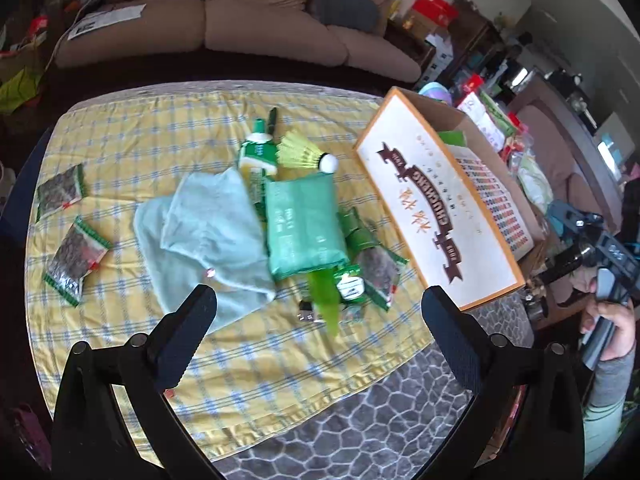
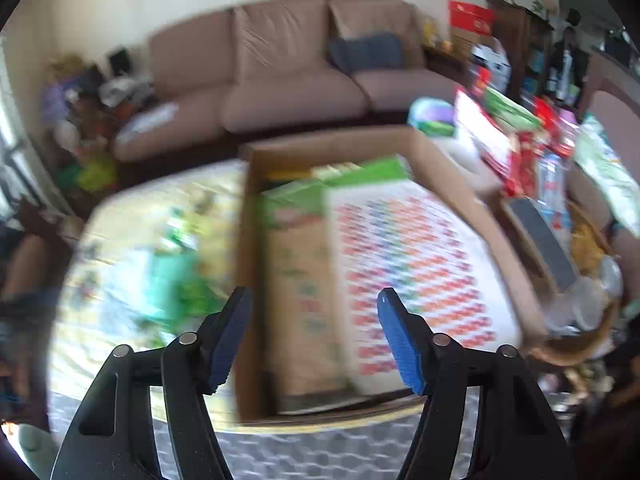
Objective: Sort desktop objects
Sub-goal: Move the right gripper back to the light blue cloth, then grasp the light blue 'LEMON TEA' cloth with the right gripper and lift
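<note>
Desktop objects (image 1: 304,224) on yellow checked cloth (image 1: 120,128), cardboard box (image 1: 440,204) beside, sofa (image 1: 240,20) behind

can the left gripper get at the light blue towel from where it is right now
Probably yes. The left gripper is open and empty, the light blue towel lies just ahead, and nothing covers its near edge.

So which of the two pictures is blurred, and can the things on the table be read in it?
Left wrist view: sharp, shuttlecock and light blue towel clear, edges bent by the fisheye. Right wrist view: motion blur smears the cardboard box and the tablecloth items; only the right gripper stays crisp.
</note>
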